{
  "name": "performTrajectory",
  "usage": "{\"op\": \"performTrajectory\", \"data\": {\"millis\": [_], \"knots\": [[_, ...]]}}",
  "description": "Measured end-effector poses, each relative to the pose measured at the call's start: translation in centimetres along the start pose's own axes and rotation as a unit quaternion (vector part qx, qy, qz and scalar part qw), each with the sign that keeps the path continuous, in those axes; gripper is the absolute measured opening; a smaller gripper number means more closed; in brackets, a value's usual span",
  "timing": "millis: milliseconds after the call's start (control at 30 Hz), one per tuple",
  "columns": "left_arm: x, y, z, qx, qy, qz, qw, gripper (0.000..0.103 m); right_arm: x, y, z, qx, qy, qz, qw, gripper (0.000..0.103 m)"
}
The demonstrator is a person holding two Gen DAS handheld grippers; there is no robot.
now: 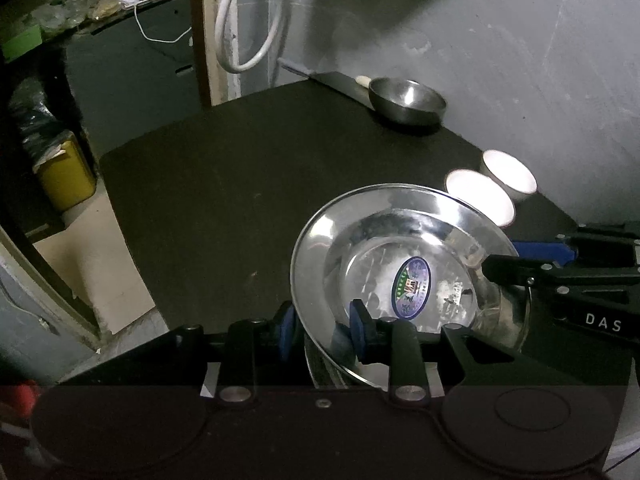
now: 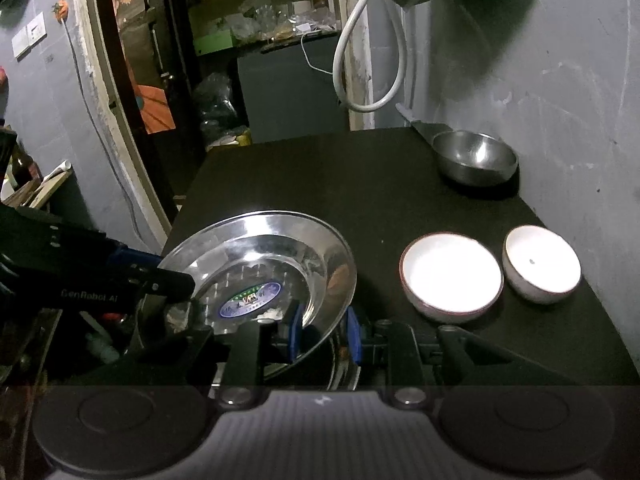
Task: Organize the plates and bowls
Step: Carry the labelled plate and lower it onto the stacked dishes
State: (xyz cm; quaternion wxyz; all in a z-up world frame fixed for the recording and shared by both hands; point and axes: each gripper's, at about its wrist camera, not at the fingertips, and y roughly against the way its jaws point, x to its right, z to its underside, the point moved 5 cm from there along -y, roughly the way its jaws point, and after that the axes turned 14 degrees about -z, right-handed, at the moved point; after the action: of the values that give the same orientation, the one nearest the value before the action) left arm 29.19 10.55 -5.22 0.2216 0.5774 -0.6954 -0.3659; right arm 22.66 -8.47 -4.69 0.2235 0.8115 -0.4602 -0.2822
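Note:
A shiny steel plate [image 1: 360,240] with an oval sticker is held tilted above the dark table [image 1: 220,184]; it also shows in the right wrist view [image 2: 288,240]. My left gripper [image 1: 322,330] is shut on the plate's near rim. My right gripper [image 2: 322,330] is shut on the plate's rim at its right side, and it shows in the left wrist view [image 1: 532,264]. Another steel rim shows under the plate. Two white bowls [image 2: 451,274] [image 2: 542,262] sit to the right. A steel bowl [image 2: 474,156] sits at the back by the wall.
A dark flat tool [image 1: 340,82] lies behind the steel bowl. The grey wall [image 2: 560,100] borders the table's right side. A white cable loop [image 2: 372,60] hangs at the back corner. A yellow bin [image 1: 64,176] and clutter stand beyond the left edge.

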Motion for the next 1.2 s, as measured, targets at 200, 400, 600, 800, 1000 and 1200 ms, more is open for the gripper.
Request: {"op": "performTrajectory", "data": {"millis": [200, 400, 600, 800, 1000, 1200], "knots": [[0.5, 0.1, 0.5, -0.004, -0.020, -0.003, 0.9998, 0.031, -0.4, 0.2, 0.9, -0.008, -0.006, 0.001, 1.000, 0.027], [1.0, 0.1, 1.0, -0.006, -0.039, -0.010, 0.9992, 0.031, -0.5, 0.2, 1.6, -0.016, -0.014, 0.001, 1.000, 0.027], [1.3, 0.0, 1.2, -0.009, -0.048, -0.011, 0.9987, 0.031, -0.6, 0.4, 2.1, -0.021, -0.017, 0.002, 1.000, 0.027], [1.6, -0.1, 1.3, -0.014, -0.053, -0.012, 0.9984, 0.031, -0.6, 0.3, 2.2, -0.027, -0.021, 0.003, 0.999, 0.027], [1.7, -0.4, 1.2, -0.020, -0.055, -0.013, 0.9982, 0.031, -0.6, 0.2, 2.2, -0.033, -0.024, 0.001, 0.999, 0.027], [1.9, -0.6, 1.3, -0.025, -0.057, -0.015, 0.9980, 0.031, -0.5, 0.1, 2.2, -0.036, -0.024, 0.000, 0.999, 0.027]]}}
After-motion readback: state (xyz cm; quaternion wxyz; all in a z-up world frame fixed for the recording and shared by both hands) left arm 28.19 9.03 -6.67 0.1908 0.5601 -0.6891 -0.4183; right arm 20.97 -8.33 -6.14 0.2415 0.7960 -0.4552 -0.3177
